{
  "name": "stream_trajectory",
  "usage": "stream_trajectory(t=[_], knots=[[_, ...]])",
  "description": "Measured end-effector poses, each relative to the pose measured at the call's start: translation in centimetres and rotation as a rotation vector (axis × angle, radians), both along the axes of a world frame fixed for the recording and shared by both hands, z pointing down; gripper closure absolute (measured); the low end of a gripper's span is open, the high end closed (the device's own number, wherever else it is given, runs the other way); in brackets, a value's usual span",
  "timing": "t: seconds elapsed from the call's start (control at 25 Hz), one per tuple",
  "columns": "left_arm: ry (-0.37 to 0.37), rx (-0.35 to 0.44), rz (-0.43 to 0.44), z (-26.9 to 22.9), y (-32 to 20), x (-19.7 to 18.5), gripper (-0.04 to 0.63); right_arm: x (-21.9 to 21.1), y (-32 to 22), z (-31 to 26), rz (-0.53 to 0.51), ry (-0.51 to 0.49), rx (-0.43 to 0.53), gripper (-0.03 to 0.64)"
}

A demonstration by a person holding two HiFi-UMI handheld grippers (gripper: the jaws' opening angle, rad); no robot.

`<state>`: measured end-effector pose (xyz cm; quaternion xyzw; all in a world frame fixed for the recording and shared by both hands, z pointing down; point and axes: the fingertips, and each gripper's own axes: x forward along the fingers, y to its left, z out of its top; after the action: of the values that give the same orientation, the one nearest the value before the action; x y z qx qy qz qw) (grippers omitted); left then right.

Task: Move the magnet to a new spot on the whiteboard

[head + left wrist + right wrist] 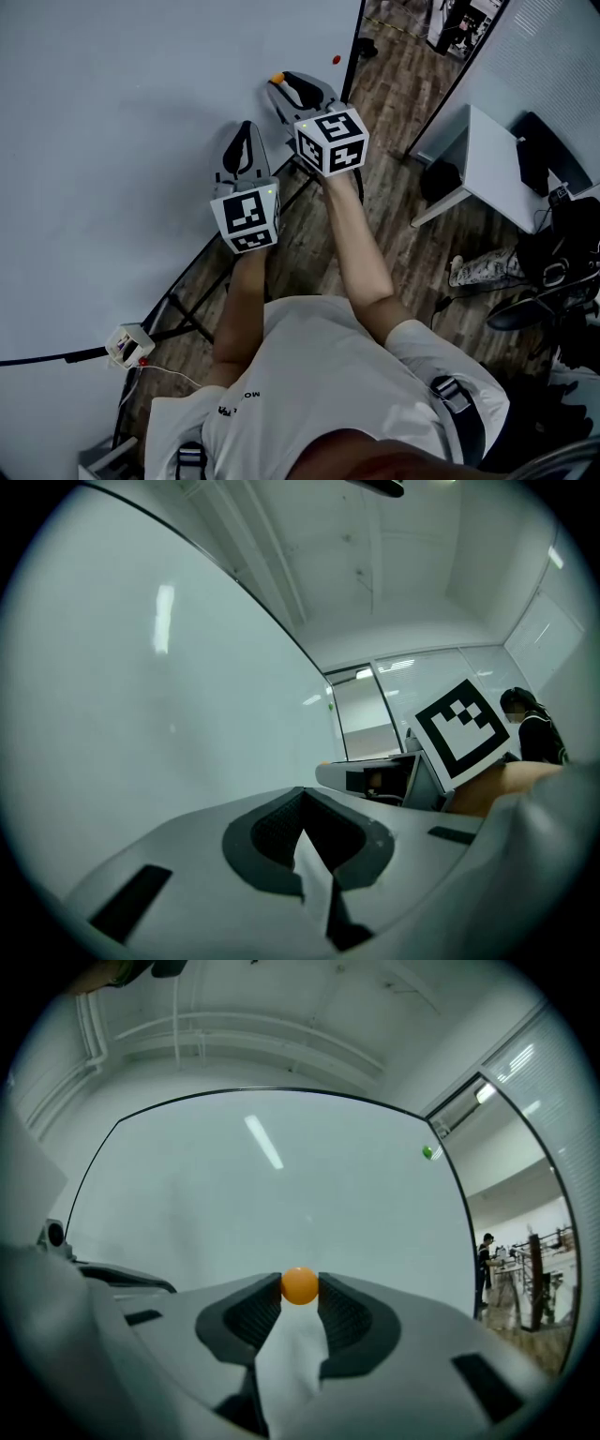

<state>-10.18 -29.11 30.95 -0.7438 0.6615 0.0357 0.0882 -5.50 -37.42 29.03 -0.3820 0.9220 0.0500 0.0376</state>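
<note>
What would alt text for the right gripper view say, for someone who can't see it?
The right gripper pinches a small orange magnet between its two grey jaw tips, facing a large blank whiteboard. A tiny green dot sits near the board's upper right edge.

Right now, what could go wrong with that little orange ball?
The small round orange magnet is pinched only at the very tips of the right hand-held gripper, so it might slip and fall to the wooden floor. Close to the white whiteboard, it could also snap on before the chosen spot.
</note>
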Motion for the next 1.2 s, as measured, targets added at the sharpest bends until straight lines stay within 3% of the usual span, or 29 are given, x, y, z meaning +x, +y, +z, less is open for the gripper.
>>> stream_trajectory(t=[1.2], knots=[[-0.001,0.031,0.042,-1.0,2.2,0.7,0.592,2.1,6.6,1.5,0.063,-0.051,0.003,0.486]])
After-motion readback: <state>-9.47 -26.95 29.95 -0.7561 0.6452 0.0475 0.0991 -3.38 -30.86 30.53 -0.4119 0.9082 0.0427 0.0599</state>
